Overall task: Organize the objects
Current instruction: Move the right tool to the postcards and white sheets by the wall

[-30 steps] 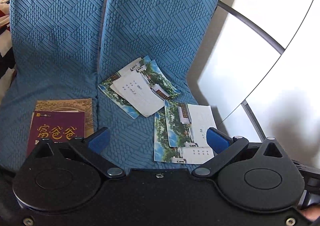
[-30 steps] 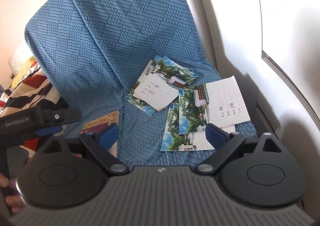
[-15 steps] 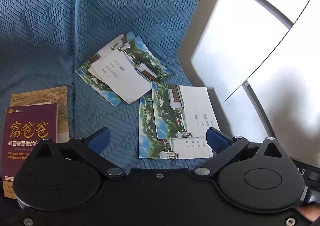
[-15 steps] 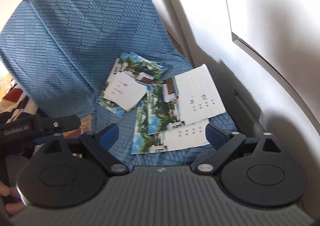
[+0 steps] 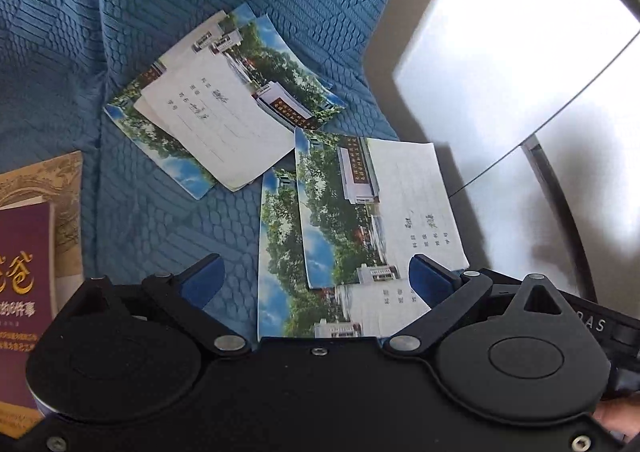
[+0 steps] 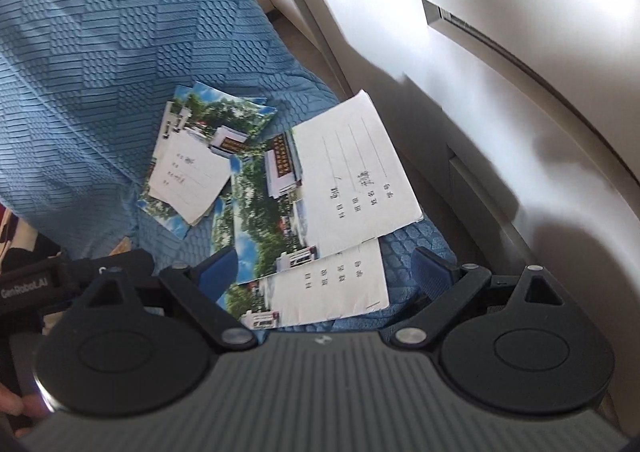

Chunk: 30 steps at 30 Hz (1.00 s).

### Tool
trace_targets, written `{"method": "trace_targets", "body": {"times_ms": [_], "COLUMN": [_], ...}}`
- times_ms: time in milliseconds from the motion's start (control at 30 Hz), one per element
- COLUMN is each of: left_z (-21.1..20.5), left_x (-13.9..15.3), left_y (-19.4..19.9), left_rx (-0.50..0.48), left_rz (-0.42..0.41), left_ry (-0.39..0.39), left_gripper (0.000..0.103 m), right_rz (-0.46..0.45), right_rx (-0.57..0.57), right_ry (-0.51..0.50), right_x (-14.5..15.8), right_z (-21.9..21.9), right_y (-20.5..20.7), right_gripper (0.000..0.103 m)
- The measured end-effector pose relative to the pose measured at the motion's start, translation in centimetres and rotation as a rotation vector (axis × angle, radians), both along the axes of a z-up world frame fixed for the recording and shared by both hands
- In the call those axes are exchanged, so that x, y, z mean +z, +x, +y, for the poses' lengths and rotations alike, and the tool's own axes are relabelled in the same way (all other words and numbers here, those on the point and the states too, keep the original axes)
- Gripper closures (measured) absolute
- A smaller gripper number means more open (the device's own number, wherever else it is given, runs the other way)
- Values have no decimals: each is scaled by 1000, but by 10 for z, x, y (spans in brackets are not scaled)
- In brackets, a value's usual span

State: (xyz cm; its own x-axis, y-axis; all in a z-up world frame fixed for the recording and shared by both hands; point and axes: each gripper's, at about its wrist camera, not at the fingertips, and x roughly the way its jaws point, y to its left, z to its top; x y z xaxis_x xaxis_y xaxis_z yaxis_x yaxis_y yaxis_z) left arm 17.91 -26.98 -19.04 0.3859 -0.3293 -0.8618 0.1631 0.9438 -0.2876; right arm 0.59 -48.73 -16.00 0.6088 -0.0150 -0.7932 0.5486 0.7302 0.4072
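Both claws stand apart and empty. The left claw (image 5: 316, 280) and right claw (image 6: 324, 272) hover over the near pair of notebooks (image 6: 320, 212), which lie overlapped and skewed on the blue textured cushion (image 5: 160, 212), just beside a second pair (image 5: 216, 112) farther back. A maroon book (image 5: 24, 272) lies to the left. To gather them well, slide 1 finger under a free paper edge, since thin covers bend and slip on fabric.
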Motion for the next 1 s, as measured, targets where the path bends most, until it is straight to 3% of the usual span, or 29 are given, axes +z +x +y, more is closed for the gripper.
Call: {"method": "trace_targets", "body": {"times_ms": [233, 400, 767, 967, 1000], "left_z": [-19, -29, -36, -31, -29], "left_x": [-25, -44, -66, -71, -71], "left_y": [35, 47, 50, 50, 50], "left_rx": [-25, -54, -76, -42, -33], "left_rz": [15, 49, 136, 190, 202], "left_ry": [-14, -35, -36, -75, -95], "left_gripper": [7, 18, 20, 17, 17], "right_rz": [37, 65, 105, 85, 88], "right_rx": [-20, -83, -146, -154, -157], "right_ry": [12, 31, 70, 139, 133], "right_x": [-23, -46, -87, -94, -93], "right_z": [-21, -38, -57, -60, -60], "right_y": [26, 37, 40, 37, 36], "right_gripper": [13, 13, 13, 24, 29]}}
